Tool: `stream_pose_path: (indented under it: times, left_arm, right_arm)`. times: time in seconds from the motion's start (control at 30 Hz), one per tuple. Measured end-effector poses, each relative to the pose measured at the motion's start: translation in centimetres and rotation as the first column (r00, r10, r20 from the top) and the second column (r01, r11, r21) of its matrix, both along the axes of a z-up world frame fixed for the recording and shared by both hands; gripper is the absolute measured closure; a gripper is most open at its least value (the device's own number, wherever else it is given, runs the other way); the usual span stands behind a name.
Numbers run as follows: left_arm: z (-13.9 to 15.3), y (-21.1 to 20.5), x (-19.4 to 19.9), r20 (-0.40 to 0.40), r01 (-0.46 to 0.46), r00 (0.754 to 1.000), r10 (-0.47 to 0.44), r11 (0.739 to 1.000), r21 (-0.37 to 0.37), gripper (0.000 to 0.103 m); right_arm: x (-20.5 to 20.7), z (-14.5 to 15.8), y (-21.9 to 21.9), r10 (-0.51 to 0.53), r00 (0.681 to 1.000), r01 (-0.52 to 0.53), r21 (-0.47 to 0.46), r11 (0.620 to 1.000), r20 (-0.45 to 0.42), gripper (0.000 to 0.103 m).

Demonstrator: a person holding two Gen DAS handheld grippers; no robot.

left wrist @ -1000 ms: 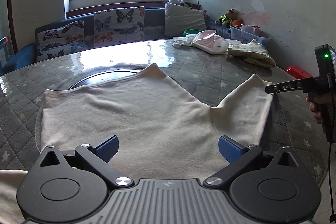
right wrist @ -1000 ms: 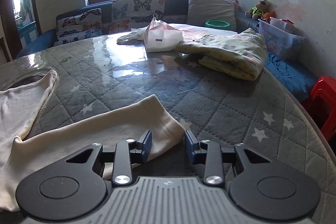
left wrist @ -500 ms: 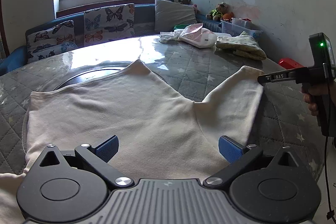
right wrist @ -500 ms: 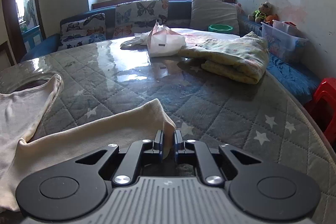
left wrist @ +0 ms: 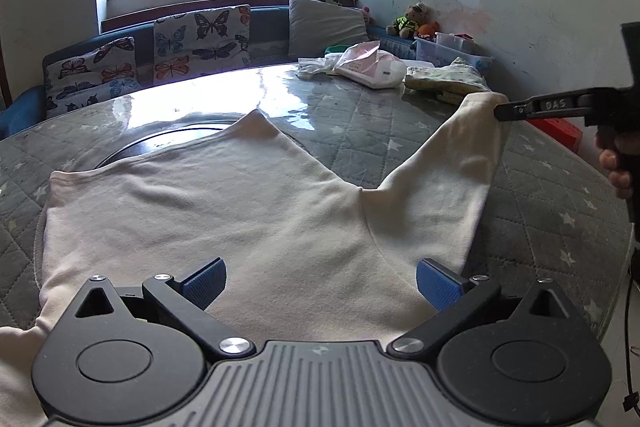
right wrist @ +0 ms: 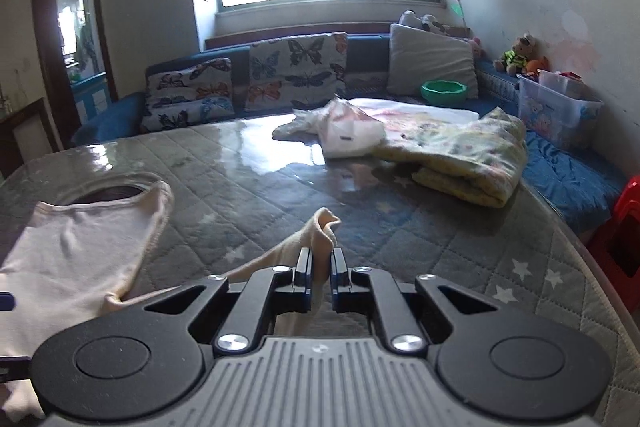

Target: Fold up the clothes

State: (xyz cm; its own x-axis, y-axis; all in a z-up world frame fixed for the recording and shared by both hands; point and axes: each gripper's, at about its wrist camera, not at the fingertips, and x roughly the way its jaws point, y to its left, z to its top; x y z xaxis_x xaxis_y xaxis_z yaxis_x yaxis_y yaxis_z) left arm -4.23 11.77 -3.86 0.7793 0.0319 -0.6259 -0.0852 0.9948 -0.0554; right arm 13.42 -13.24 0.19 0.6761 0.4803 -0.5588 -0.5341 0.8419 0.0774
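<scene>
Left wrist view: the left gripper (left wrist: 320, 281) hangs spread and empty over the cream shirt (left wrist: 224, 211), which lies flat on the quilted, star-patterned counter (left wrist: 360, 131). The right gripper (left wrist: 500, 113) pinches the sleeve (left wrist: 452, 179) tip, raised off the counter.

Right wrist view: the right gripper (right wrist: 321, 267) is pressed together on the soft, limp sleeve (right wrist: 320, 231). Carrying it across the body, taut and low, should avoid wrinkles.

text: "DAS" | where: on the black finger of the right tool (left wrist: 500, 113) | other words: none can be read
</scene>
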Motion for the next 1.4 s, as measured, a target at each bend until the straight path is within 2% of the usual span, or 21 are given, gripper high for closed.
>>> stream_pose_path:
  times: [0.3,0.5,0.73,0.9,1.03,1.23,1.4]
  left_arm:
    - [0.1,2.8,-2.7,0.025,-0.063,0.998,0.063,0.998,-0.019,0.0]
    - [0.4,5.0,-5.2,0.055,-0.115,0.992,0.117,0.992,-0.043,0.0]
    - [0.1,7.1,-7.2,0.058,-0.174,0.982,0.177,0.983,-0.064,0.0]
    - [-0.1,7.9,-7.8,0.059,-0.203,0.976,0.207,0.976,-0.075,0.0]
    - [0.0,8.2,-7.9,0.057,-0.215,0.974,0.219,0.974,-0.073,0.0]
    - [0.4,8.5,-7.7,0.069,-0.218,0.972,0.223,0.973,-0.073,0.0]
    - [0.8,7.8,-6.8,0.087,-0.179,0.979,0.185,0.981,-0.072,0.001]
  right_arm:
    - [-4.6,4.9,4.1,0.181,0.982,-0.184,0.046,0.982,0.061,0.096]
    - [-7.9,6.6,9.0,0.346,0.936,-0.349,0.049,0.936,0.061,0.096]
    - [-10.9,5.9,13.9,0.496,0.868,-0.497,0.034,0.867,0.022,0.096]
    - [-12.8,4.2,16.3,0.564,0.825,-0.562,0.039,0.826,-0.041,0.095]
    - [-13.5,3.3,16.9,0.588,0.806,-0.585,0.051,0.809,-0.068,0.093]
    - [-12.4,2.7,14.7,0.556,0.828,-0.558,-0.003,0.83,-0.073,0.09]
    - [-10.4,0.0,12.1,0.484,0.863,-0.497,-0.069,0.865,-0.146,0.09]
